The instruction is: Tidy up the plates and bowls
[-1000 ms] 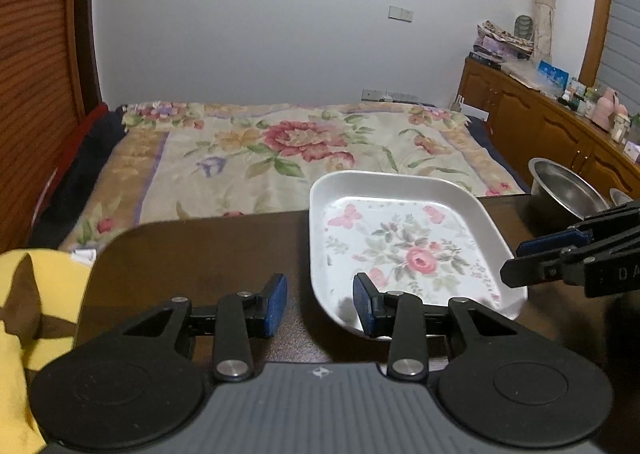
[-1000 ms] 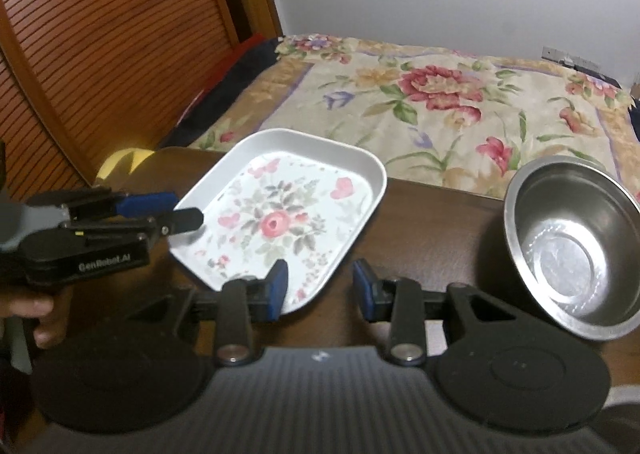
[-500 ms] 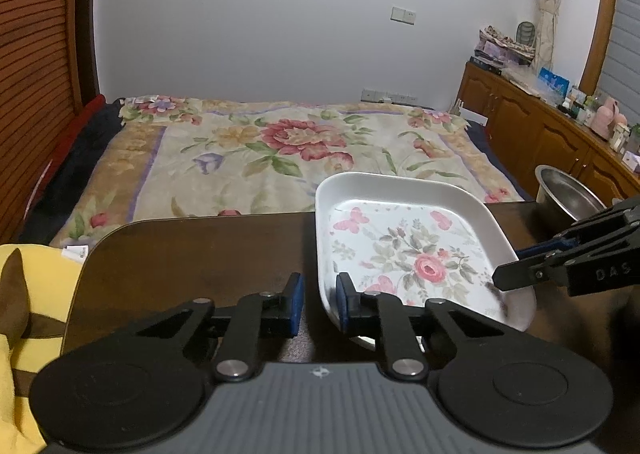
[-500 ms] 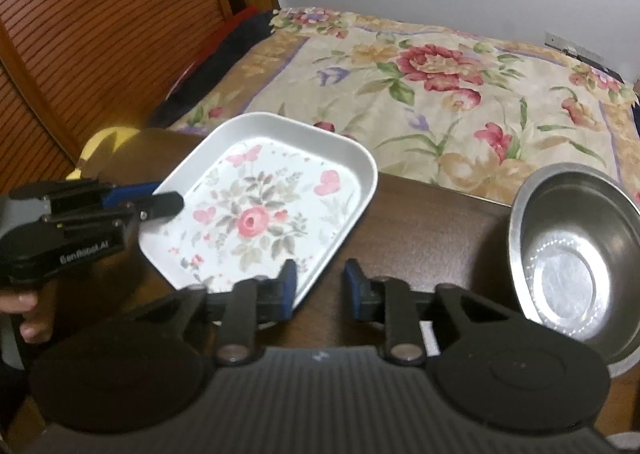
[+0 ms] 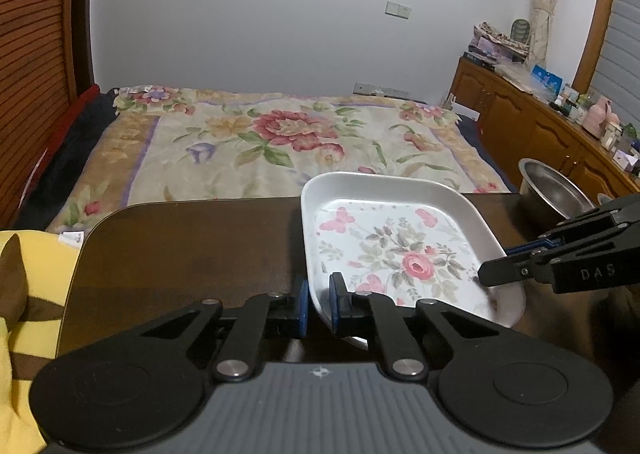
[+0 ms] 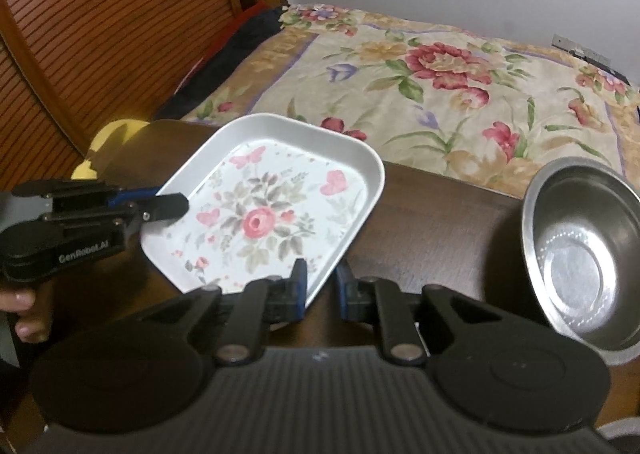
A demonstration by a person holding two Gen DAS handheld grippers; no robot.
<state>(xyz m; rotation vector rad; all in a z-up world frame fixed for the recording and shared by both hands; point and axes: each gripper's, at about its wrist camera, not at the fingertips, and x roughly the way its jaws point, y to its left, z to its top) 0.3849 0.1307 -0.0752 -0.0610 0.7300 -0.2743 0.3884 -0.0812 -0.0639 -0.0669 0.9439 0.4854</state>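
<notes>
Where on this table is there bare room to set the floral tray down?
Bare dark tabletop lies left of the floral tray, out to the yellow cloth. A narrower strip separates tray and steel bowl. The table's right end is crowded.

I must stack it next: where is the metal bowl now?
In the right wrist view the metal bowl sits at the right on the dark table, beside the flowered tray, before the bed.

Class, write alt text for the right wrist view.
The right gripper is shut on the near rim of a floral plate on a dark table; the left gripper clamps its opposite edge. A steel bowl sits right.
</notes>
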